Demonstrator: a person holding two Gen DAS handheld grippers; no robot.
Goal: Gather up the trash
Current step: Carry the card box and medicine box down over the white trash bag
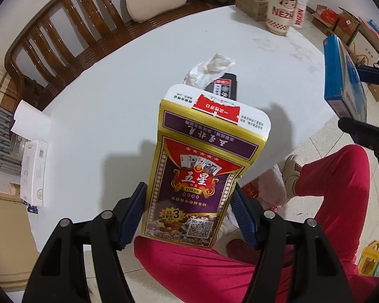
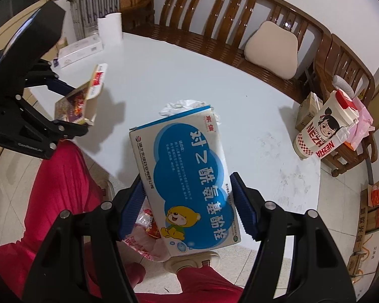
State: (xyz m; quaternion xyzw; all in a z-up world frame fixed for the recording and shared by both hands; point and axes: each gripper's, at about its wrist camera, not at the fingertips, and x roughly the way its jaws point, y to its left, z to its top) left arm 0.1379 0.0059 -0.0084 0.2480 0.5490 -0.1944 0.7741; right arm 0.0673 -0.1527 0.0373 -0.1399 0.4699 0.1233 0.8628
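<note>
My left gripper (image 1: pixel 189 199) is shut on a purple and gold poker card box (image 1: pixel 199 166) with its flap open, held above the table's near edge; it also shows in the right wrist view (image 2: pixel 80 103). My right gripper (image 2: pixel 187 202) is shut on a blue and white medicine box (image 2: pixel 189 181), also seen at the right of the left wrist view (image 1: pixel 343 80). A crumpled white tissue (image 1: pixel 212 68) and a small black box (image 1: pixel 224 87) lie on the white table (image 1: pixel 113 96). A pink plastic bag (image 2: pixel 144 240) with wrappers sits on the floor below.
A Nezha paper cup (image 2: pixel 321 131) and a brown carton (image 1: pixel 252 2) stand at the table's far side. A white box (image 1: pixel 34 171) and a paper roll (image 2: pixel 110 29) sit at the other side. A wooden bench (image 2: pixel 240 25) with a cushion (image 2: pixel 271 53) stands behind. Red-trousered legs (image 1: pixel 240 265) are below.
</note>
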